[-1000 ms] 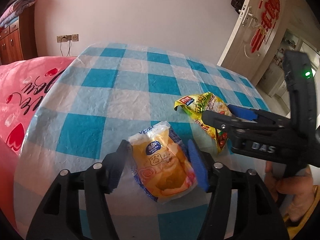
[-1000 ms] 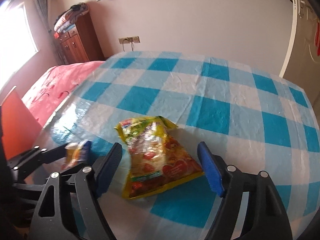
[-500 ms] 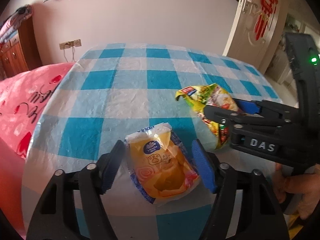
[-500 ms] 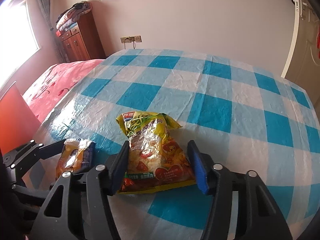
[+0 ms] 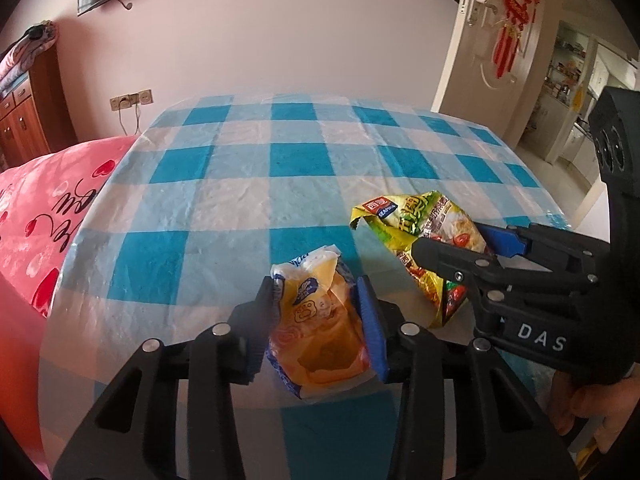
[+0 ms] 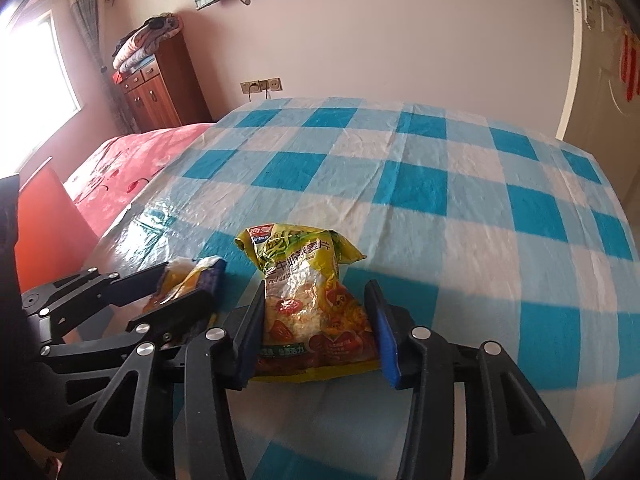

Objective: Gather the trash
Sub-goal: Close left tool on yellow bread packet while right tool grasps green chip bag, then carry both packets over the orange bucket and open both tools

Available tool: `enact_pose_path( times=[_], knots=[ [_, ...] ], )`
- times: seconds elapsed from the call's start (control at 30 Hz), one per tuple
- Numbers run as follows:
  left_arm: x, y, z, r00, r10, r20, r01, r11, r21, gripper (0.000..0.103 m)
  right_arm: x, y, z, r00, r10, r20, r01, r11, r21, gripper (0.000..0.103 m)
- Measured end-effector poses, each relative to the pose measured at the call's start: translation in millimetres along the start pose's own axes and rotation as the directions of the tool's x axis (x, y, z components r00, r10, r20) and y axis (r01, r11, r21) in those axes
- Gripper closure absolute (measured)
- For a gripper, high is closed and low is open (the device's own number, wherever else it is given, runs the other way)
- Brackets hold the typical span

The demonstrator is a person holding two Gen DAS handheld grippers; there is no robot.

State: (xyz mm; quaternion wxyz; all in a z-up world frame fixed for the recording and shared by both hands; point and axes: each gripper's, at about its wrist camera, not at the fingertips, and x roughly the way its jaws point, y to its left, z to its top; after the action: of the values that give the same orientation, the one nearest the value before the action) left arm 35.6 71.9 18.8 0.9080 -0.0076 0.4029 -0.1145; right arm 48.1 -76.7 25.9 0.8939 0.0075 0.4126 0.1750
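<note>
Grasping step: the left gripper [image 5: 318, 312], jaws closing, pinches the orange wrapper [image 5: 320, 332] on the checked table [image 5: 240, 208]. At its two o'clock the right gripper [image 6: 318, 320] closes around the yellow packet [image 6: 312, 300], seemingly touching. Next: firm both grips, lift.

Far half of checked table [image 5: 248, 168] bare, open passage. Near edge crowded: orange wrapper [image 5: 320, 336] and yellow packet [image 6: 312, 304] close together, gap between perhaps too narrow.

Glossy crinkled plastic wrappers [image 5: 320, 332] [image 6: 316, 312]; shiny wrinkled plastic tablecloth [image 5: 240, 200]; matt black claws.
</note>
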Motion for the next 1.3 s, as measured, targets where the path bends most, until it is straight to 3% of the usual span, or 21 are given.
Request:
enact_pose_path(
  times=[0.4, 0.7, 1.0, 1.3],
  knots=[
    [-38, -6, -10, 0.995, -0.085, 0.053, 0.086, 0.996, -0.007, 0.067, -49, 4, -17, 0.999, -0.011, 0.05, 0.009, 0.999, 0.054, 0.056],
    [-99, 8, -11, 0.983, -0.105, 0.15, 0.109, 0.994, -0.021, 0.067, -85, 22, -17, 0.997, 0.014, 0.081, -0.02, 0.997, 0.073, 0.056],
    [-163, 46, -10, 0.963, -0.067, 0.259, 0.088, 0.994, -0.07, 0.067, -119, 77, 4, 0.984, 0.11, 0.138, -0.111, 0.994, 0.0, 0.056],
    [-242, 111, -11, 0.921, 0.054, 0.385, 0.009, 0.987, -0.16, 0.066, -136, 160, 36, 0.951, 0.267, 0.153, -0.252, 0.961, -0.111, 0.056]
  ],
)
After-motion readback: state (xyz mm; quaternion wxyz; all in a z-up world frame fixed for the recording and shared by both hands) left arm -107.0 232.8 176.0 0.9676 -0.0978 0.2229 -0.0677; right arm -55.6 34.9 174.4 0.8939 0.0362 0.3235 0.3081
